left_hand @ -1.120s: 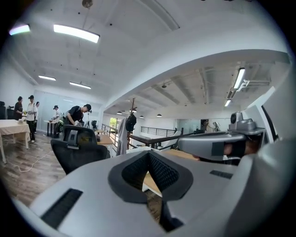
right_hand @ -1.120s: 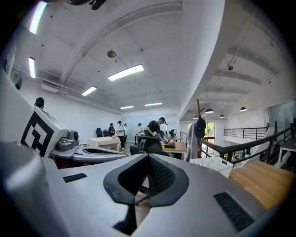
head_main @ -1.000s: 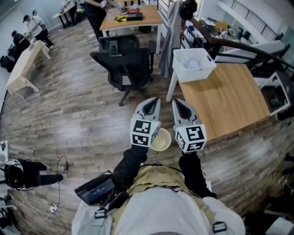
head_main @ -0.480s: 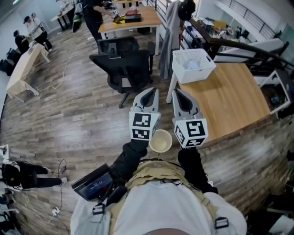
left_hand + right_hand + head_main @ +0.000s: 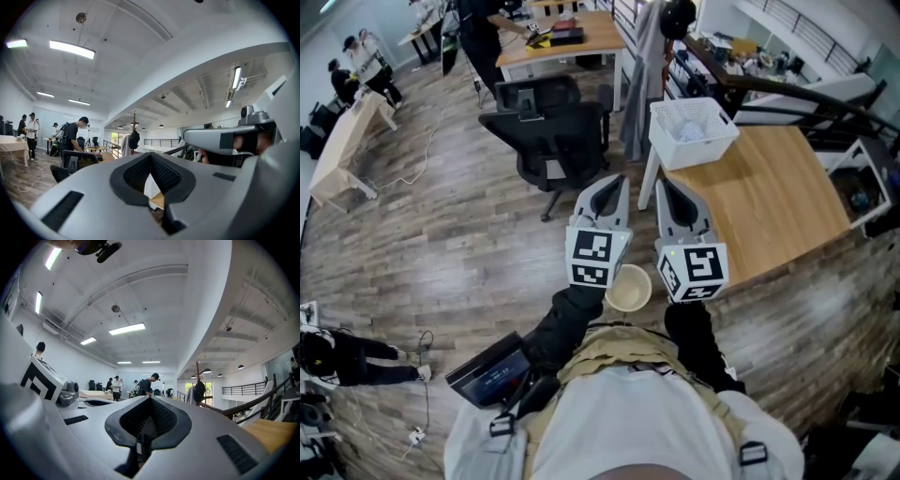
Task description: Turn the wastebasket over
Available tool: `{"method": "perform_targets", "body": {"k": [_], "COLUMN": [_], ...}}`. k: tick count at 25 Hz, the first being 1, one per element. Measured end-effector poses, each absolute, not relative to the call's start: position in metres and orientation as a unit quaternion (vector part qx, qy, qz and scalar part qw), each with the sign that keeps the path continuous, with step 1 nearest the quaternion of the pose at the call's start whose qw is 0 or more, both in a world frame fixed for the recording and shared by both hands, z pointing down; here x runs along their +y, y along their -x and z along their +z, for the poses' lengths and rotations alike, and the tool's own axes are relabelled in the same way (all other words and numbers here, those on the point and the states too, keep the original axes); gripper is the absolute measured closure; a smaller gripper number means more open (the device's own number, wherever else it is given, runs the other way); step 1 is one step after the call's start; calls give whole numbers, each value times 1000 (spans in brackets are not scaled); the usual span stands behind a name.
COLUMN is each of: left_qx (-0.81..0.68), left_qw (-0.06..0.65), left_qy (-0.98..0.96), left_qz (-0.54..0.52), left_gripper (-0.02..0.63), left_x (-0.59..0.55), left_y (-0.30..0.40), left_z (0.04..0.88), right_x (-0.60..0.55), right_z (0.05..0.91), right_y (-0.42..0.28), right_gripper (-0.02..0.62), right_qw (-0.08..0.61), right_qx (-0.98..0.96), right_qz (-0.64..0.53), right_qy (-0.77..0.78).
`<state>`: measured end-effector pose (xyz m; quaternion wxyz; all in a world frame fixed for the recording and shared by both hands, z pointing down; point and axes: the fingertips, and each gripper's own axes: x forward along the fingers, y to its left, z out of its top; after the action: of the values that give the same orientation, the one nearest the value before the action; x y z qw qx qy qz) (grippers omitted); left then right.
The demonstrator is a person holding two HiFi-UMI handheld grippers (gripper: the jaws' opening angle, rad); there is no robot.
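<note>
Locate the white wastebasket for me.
In the head view the white wastebasket stands upright on the corner of the wooden table, ahead of the right tool, right of the black office chair.

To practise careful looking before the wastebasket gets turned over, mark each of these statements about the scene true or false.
1. The white wastebasket stands open side up on the wooden table. True.
2. The right gripper grips the wastebasket's rim. False: it is shut on nothing, apart from the basket.
3. The black office chair lies on the table. False: it stands on the floor.
4. The left gripper is shut and empty. True.
</note>
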<state>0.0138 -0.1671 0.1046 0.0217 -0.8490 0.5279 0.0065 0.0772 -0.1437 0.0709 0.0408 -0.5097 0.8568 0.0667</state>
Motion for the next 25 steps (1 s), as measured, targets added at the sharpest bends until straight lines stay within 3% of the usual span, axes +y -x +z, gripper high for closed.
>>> {"method": "perform_targets", "body": {"k": [25], "left_qx": [523], "left_qw": [13], "left_qy": [852], "left_qz": [16], "left_gripper": [603], "left_x": [-168], "left_y": [-11], "left_z": [110], "right_x": [-144], "right_z": [76], "right_y": [-71], "right_gripper": [575], "right_qw": [37], "right_qx": [851], "right_qz": [67], "right_qy": [520]}}
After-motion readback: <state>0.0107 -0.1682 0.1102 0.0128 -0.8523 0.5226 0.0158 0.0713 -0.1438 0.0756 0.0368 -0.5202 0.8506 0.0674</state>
